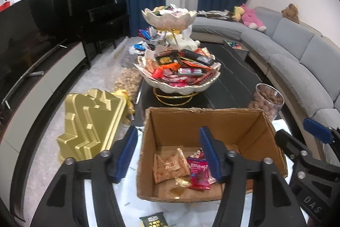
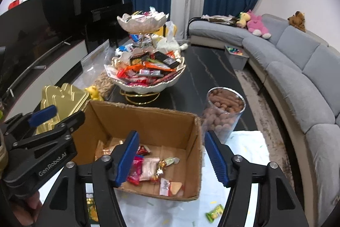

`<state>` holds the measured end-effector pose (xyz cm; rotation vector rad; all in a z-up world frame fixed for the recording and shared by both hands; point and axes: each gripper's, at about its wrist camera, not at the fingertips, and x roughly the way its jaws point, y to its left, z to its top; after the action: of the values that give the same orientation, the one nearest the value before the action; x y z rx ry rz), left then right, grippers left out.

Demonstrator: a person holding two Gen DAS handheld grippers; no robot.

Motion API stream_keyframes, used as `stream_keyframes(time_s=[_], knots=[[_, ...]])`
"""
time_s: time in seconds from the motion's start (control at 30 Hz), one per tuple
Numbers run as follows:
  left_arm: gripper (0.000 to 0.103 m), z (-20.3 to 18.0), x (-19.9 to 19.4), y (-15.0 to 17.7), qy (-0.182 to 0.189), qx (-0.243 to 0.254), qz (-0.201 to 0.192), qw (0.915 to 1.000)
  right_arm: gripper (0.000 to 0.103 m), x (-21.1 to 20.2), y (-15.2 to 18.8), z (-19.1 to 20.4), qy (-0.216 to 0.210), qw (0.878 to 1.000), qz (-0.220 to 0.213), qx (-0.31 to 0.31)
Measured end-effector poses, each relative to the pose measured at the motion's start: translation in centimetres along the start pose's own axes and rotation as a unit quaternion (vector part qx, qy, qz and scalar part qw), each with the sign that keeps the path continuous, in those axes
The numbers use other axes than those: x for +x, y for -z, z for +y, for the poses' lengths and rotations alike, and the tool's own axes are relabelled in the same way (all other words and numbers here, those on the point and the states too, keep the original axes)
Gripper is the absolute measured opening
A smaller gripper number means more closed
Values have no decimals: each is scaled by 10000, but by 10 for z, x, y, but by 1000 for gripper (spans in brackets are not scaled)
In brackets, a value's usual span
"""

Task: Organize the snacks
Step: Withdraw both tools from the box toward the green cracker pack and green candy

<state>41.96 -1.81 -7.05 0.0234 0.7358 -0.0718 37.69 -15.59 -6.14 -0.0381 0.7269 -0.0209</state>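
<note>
An open cardboard box (image 1: 170,120) stands on the table before me, with several snack packets (image 1: 170,165) on its floor; it also shows in the right wrist view (image 2: 153,122). My left gripper (image 1: 167,154) is open and empty, its fingers straddling the box's left wall. My right gripper (image 2: 172,156) is open and empty, straddling the box's right wall. A two-tier shell-shaped snack stand (image 1: 180,69) piled with packets stands behind the box, also in the right wrist view (image 2: 146,69). A green packet (image 2: 214,213) lies on the white cloth near the right gripper.
A gold plastic tray (image 1: 89,127) stands left of the box. A clear jar of nuts (image 2: 225,112) stands right of it. A dark green packet (image 1: 153,220) lies at the front edge. A grey sofa (image 2: 297,69) curves along the right; a TV cabinet (image 1: 31,78) runs along the left.
</note>
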Motion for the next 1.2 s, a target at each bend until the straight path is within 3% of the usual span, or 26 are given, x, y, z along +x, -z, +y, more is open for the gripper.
stream_keyframes(time_s=[0.3, 0.53, 1.03, 1.2], knots=[[86, 3, -22, 1, -136, -134, -92, 9998, 79, -25, -2, -5, 191, 9995, -233, -5], [94, -6, -45, 5, -213, -160, -189, 9995, 82, -46, 0, -19, 319, 9990, -326, 32], [94, -26, -73, 30, -413, -305, -111, 9986, 86, -79, 19, -54, 670, 9963, -428, 326], [95, -30, -78, 48, -481, -424, -132, 9979, 86, -83, 39, -63, 736, 9951, -409, 524]])
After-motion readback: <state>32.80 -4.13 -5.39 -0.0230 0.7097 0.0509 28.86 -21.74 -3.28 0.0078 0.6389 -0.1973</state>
